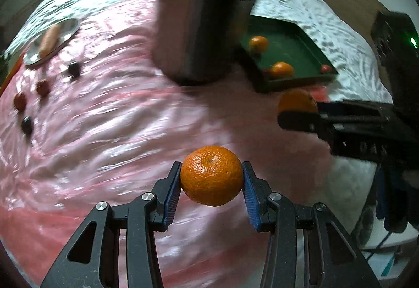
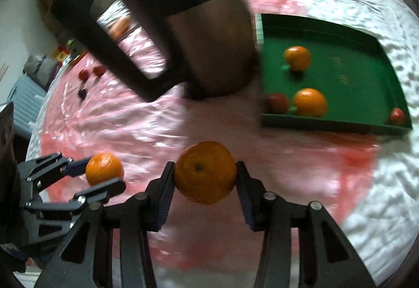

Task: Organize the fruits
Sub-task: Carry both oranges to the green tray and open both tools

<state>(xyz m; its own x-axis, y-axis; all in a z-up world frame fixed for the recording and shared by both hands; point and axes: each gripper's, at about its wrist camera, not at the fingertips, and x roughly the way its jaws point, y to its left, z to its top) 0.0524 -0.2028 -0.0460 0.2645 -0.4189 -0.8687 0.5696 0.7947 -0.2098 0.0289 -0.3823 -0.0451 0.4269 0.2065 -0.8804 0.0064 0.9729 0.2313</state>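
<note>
I have 1 mandarin (image 1: 211,175) clamped between the blue pads of my left gripper (image 1: 212,183), low in the centre of the left wrist view, lifted clear of the cloth. My right gripper (image 2: 205,178) is closed the same way on a second mandarin (image 2: 205,172), low centre in the right wrist view. Both jaws sit about a fruit's width apart, pressed to the peel on each side.

The green tray (image 2: 332,127), at the upper right of the right wrist view, already holds 2 mandarins (image 2: 297,57) and 2 small red fruits (image 2: 277,102). So I judge the sorting partly done, with these 2 mandarins presumably headed for that tray.

Still loose at the left of the left wrist view are 2 red fruits (image 1: 43,88) and 2 dark ones (image 1: 74,69), lying apart on the cloth. Beyond them a metal plate (image 1: 66,35) carries something pale orange and long, too blurred for me to name.

The surface is a wrinkled pink and white cloth (image 1: 117,118), shiny in places. A steel kettle (image 2: 209,47) with a black handle stands just left of the tray. A pale wall and clutter edge the room.
</note>
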